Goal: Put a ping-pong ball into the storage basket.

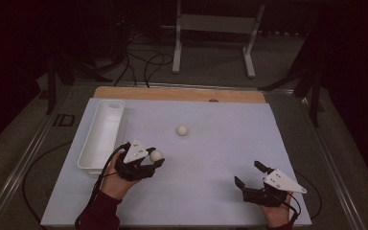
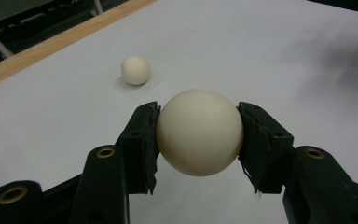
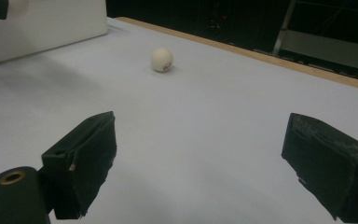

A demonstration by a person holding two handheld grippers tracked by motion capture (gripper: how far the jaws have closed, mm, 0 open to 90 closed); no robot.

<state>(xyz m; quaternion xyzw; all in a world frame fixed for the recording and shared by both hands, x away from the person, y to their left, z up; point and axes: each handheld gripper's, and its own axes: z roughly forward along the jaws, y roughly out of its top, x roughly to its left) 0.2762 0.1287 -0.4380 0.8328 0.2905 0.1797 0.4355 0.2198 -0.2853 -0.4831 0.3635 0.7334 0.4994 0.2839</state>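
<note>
Pale, matte white surface [image 1: 211, 163], rectangular, with a strip of bare wood [image 1: 172, 93] along the far edge. Long white tray [image 1: 101, 135] lying at the left edge, lengthwise front to back. One cream ball [image 1: 182, 130] resting loose near the middle, well apart from tray. Small dark spot [image 1: 213, 100] on the wood strip, too small to identify.

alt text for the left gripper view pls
The left gripper clamps a cream ball between its two black padded jaws, above a white table surface. A second, similar ball lies on the surface farther off, near a wooden edge strip at upper left.
</note>
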